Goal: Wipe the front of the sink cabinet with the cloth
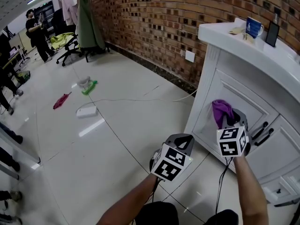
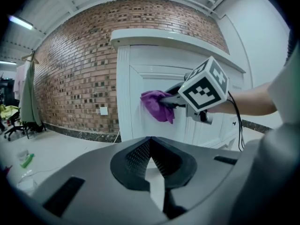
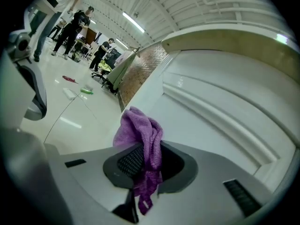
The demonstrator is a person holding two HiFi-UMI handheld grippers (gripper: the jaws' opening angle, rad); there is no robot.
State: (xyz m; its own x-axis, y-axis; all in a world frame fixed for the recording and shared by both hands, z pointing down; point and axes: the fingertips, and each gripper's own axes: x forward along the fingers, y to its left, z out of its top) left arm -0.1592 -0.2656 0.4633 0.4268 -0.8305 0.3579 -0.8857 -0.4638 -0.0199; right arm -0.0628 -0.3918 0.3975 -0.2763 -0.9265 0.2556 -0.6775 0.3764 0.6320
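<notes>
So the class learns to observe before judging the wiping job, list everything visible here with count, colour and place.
purple cloth: 1, purple, at the cabinet door
sink cabinet: 1, white, at right
door handles: 2, black, cabinet front
mug: 1, blue, cabinet top
brick wall: 1, red-brown, behind the cabinet
wall socket: 1, white, low on the wall
red rag: 1, red, floor
green rag: 1, green, floor
office chair: 1, black, far left
people: at least two, dark clothes, far background
forearms: 2, bare, bottom edge
left gripper: 1, grey, shut, empty
right gripper: 1, grey, shut on the cloth
</notes>
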